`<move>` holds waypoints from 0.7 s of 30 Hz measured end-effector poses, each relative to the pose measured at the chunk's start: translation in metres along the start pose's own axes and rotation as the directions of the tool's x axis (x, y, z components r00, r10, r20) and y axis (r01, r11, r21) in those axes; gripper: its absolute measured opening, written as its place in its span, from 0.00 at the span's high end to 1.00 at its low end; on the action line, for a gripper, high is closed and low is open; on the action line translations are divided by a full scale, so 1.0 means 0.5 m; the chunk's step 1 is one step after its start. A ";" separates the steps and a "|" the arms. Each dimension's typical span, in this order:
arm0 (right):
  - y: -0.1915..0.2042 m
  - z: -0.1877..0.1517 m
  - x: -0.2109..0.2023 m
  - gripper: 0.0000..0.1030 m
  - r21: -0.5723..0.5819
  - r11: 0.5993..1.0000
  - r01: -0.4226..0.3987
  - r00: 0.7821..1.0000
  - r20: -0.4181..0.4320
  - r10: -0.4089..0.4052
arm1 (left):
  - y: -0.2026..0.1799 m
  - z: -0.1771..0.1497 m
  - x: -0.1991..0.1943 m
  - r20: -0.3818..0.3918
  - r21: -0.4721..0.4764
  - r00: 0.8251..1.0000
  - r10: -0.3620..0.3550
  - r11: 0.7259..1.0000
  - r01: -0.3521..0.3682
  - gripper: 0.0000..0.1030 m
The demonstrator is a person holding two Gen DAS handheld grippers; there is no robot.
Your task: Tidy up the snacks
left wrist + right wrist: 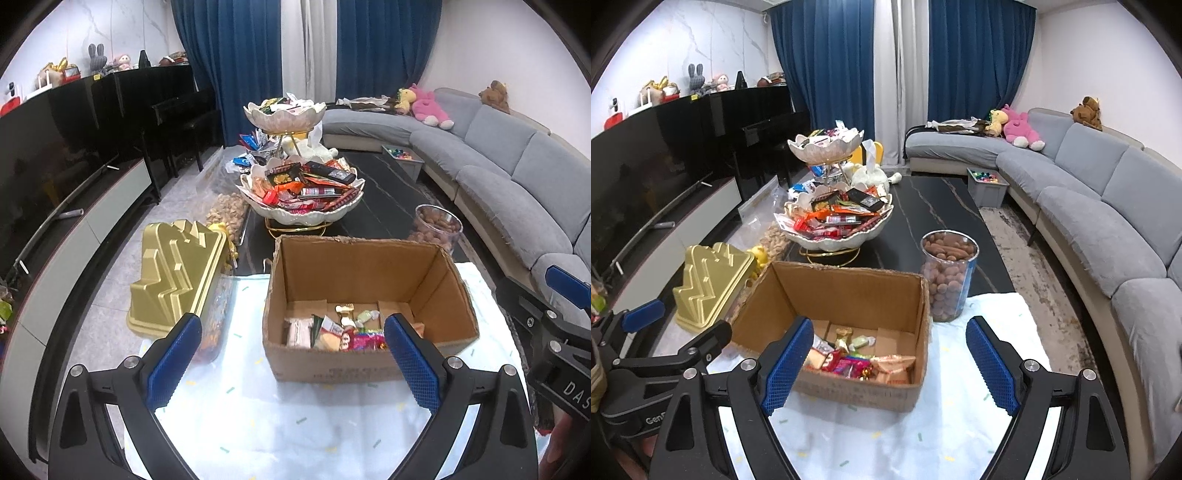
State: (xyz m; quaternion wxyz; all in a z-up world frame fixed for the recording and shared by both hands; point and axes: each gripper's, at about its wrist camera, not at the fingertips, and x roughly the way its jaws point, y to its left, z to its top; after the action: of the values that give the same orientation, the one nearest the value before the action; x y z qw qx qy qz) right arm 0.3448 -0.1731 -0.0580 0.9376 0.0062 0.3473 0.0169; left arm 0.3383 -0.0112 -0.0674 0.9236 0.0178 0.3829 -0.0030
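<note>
Rough brown cardboard box [369, 295], glossy crinkled snack wrappers [340, 332] inside.

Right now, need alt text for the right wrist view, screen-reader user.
An open cardboard box sits on a pale cloth, wrapped snacks on its bottom, with the empty right gripper open in front of it. Beyond stand a clear jar of nuts, a gold lid and a tiered snack stand on a dark table.

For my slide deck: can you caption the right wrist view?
Open right gripper above a cardboard box of wrapped snacks, beside a clear jar of nuts.
</note>
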 end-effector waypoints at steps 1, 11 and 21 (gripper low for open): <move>-0.001 -0.004 -0.009 0.17 0.003 1.000 0.001 1.000 0.002 -0.001 | -0.001 -0.005 -0.009 0.001 0.002 1.000 -0.001 1.000 0.001 0.02; -0.007 -0.048 -0.092 0.17 0.008 1.000 0.003 1.000 0.017 -0.003 | -0.002 -0.051 -0.086 0.008 0.009 1.000 -0.013 1.000 0.013 0.02; -0.017 -0.084 -0.154 0.17 0.010 1.000 0.014 0.999 0.028 -0.015 | -0.007 -0.097 -0.156 0.019 0.014 1.000 -0.025 1.000 0.025 0.02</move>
State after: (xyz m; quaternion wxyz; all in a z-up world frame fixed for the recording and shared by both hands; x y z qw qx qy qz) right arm 0.2590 -0.1842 -0.0399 0.9424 0.0085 0.3341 0.0083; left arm 0.2487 -0.0138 -0.0466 0.9270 0.0193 0.3741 -0.0172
